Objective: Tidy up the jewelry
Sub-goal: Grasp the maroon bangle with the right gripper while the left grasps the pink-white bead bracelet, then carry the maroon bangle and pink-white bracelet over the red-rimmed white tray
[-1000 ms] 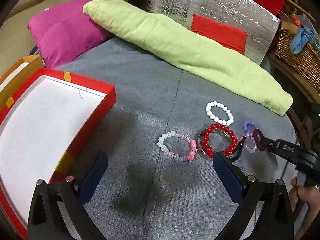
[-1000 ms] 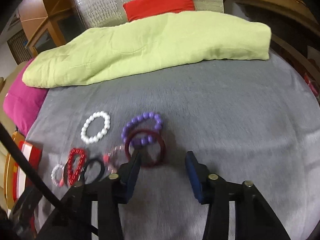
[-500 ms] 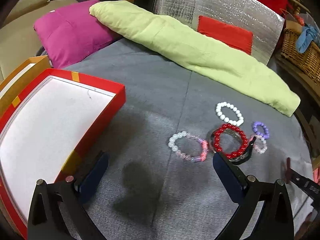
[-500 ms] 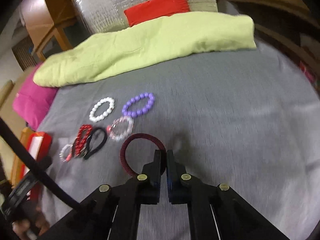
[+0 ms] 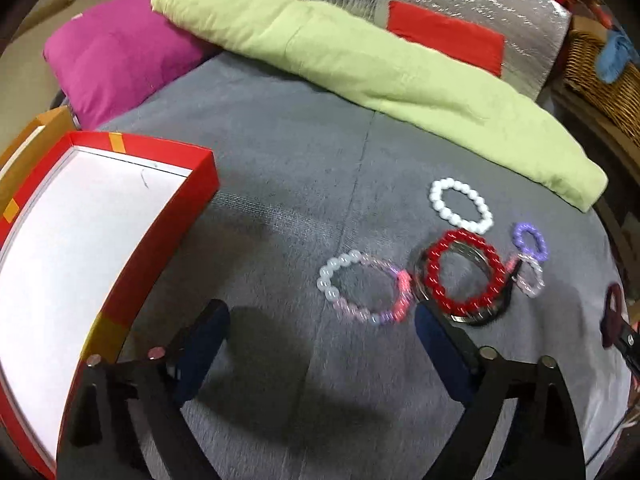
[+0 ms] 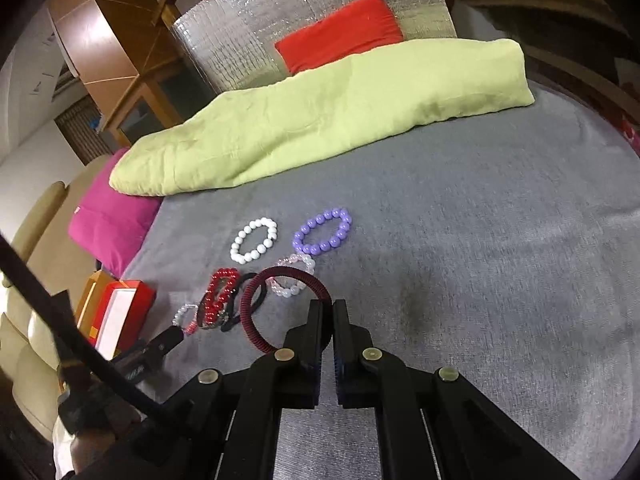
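My right gripper (image 6: 327,312) is clamped on the dark red bangle (image 6: 256,312), lifted on edge above the grey cover (image 6: 480,280), ring extending left of the tips. My left gripper (image 5: 320,336), jaws just narrowing slightly, stands wide and empty near the pale bead bracelet (image 5: 362,288).

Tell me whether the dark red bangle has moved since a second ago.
Yes. The dark red bangle, pinched in the right gripper, has come away from the purple bead bracelet, toward the camera.
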A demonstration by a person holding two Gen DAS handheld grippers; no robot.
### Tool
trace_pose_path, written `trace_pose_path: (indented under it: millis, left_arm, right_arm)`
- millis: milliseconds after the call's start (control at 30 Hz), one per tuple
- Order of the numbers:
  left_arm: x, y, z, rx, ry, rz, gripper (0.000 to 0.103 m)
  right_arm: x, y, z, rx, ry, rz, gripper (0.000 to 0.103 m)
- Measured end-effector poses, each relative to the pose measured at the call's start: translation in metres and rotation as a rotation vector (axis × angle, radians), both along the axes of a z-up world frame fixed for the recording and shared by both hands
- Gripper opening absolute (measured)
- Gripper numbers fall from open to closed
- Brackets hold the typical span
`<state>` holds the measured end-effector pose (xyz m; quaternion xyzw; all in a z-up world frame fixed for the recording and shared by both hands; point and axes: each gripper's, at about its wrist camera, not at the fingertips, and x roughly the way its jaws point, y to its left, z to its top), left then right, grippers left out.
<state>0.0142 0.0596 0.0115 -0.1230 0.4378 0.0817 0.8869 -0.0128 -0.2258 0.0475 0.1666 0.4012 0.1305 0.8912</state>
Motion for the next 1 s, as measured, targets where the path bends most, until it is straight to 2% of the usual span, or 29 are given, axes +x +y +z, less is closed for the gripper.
trace_pose_path:
  millis: [67, 100, 133, 167, 200, 233, 367, 533, 700, 1000]
  left_arm:
    - [0.01, -0.002, -0.005, 0.033, 0.018, 0.014, 0.088]
    - [0.013, -0.003, -0.005, 0.046, 0.021, 0.016, 0.082]
    - [0.016, -0.006, -0.005, 0.069, 0.032, 0.017, 0.062]
    - [0.019, -0.009, -0.005, 0.099, 0.046, 0.01, 0.051]
    - [0.02, -0.012, -0.005, 0.11, 0.046, -0.015, 0.034]
    - [0.021, -0.015, -0.005, 0.087, 0.052, -0.059, 0.013]
    - [0.014, -0.02, -0.001, 0.107, 0.053, -0.108, 0.009]
    - [-0.012, -0.01, 0.009, 0.042, 0.036, -0.14, 0.008]
    - [-0.042, -0.01, 0.031, 0.051, -0.023, -0.149, 0.008]
    - [-0.071, -0.006, 0.064, 0.089, -0.104, -0.152, 0.008]
  right_arm:
    - [0.001, 0.002, -0.001, 0.006, 0.005, 0.005, 0.005]
    - [0.002, 0.003, -0.002, 0.007, 0.007, 0.008, 0.005]
    - [0.002, 0.004, -0.002, 0.006, 0.009, 0.012, 0.005]
    - [0.002, 0.004, -0.002, 0.006, 0.01, 0.015, 0.005]
    - [0.003, 0.005, -0.003, 0.007, 0.011, 0.016, 0.005]
    - [0.003, 0.005, -0.003, 0.009, 0.012, 0.017, 0.005]
    - [0.003, 0.004, -0.003, 0.011, 0.014, 0.016, 0.005]
    - [0.001, 0.001, -0.002, 0.026, 0.009, 0.011, 0.005]
    - [-0.001, 0.002, 0.002, 0.032, -0.004, 0.018, 0.005]
    - [-0.007, 0.007, 0.006, 0.026, -0.018, 0.036, 0.005]
